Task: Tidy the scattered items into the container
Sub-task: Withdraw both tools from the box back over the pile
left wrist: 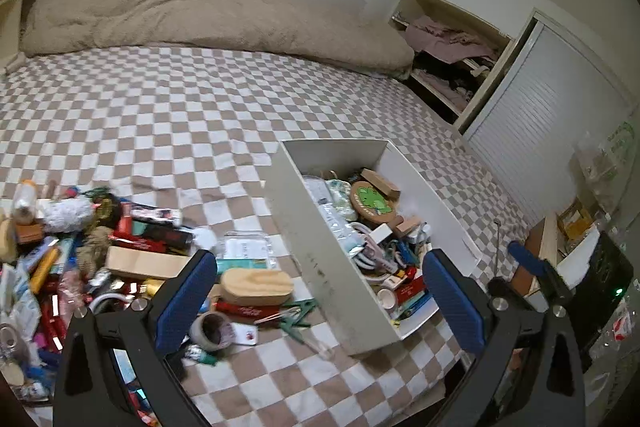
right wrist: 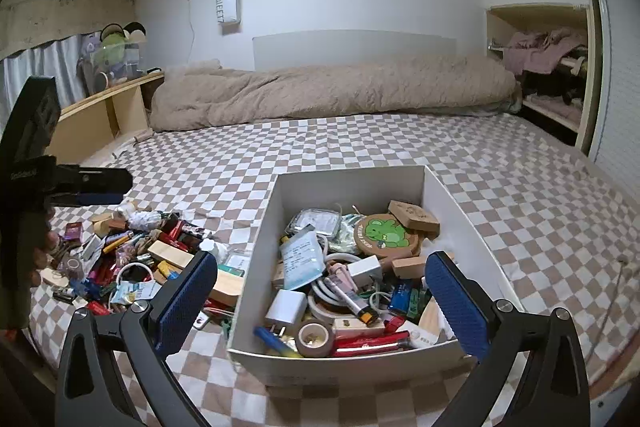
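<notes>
Checked bedding in tan and white covers the bed (right wrist: 360, 147), soft and slightly rumpled, with a plush beige duvet (right wrist: 328, 91) bunched along the far wall. On it sits the white box (right wrist: 256, 251), a stiff, straight-walled rectangle already well filled with chargers, coiled cable, a roll of tape (right wrist: 316, 339) and a round green coaster (right wrist: 386, 233). Left of the box lies the pile of loose items (left wrist: 100, 251), still large: small cartons, glossy red packets, a fluffy white thing, a wooden brush-like block (left wrist: 256, 287) just beside the box's left wall, and a second tape roll (left wrist: 210, 331) nearer the camera. The left gripper (left wrist: 320, 291) is spread wide and holds nothing, its blue ribbed pads straddling the box's left wall. The right gripper (right wrist: 320, 291) is likewise wide and empty above the box's near end. Much of the job seems left, and the next step is likely another pick from the pile. The wooden block looks the sound choice: rigid, smooth, close to the box, free on top. Closing across its narrow sides should grip better than across its length. Thin slippery packets would be harder against soft bedding, which gives under pressure, so coming down gently and lifting clear of the box's left wall before release would help.
</notes>
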Available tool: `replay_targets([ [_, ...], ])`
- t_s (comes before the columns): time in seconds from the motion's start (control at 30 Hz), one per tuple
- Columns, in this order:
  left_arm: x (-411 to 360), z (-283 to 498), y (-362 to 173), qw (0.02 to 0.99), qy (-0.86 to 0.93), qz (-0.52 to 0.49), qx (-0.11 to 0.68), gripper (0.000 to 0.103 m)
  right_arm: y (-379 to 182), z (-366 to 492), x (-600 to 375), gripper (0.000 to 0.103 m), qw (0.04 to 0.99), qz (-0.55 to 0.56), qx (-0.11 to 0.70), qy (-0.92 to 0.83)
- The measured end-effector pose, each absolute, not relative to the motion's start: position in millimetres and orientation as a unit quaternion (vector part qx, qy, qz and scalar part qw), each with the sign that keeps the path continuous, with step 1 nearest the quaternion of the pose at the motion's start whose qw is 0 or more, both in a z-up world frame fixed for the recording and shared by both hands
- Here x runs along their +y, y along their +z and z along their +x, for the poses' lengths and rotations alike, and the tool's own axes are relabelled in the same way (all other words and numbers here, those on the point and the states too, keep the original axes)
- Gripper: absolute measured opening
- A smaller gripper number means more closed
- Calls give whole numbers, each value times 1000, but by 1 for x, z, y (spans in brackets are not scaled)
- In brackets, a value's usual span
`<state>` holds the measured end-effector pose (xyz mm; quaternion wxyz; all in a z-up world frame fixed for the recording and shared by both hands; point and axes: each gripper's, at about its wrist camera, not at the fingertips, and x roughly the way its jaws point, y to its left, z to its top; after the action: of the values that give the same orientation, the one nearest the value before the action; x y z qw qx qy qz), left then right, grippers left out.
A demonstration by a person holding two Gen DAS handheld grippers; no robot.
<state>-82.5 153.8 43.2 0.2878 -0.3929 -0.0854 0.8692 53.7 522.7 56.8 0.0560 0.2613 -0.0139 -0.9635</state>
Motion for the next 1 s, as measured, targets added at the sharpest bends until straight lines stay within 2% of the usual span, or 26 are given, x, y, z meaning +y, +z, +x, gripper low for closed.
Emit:
replay_targets([
  [0.53,103,-16,57,234,930,-283,15,103,87,87,466,103,58,223,34,-972],
  [1.0,83,15,37,216,937,-269,49,103,70,103,454,103,44,236,37,-970],
])
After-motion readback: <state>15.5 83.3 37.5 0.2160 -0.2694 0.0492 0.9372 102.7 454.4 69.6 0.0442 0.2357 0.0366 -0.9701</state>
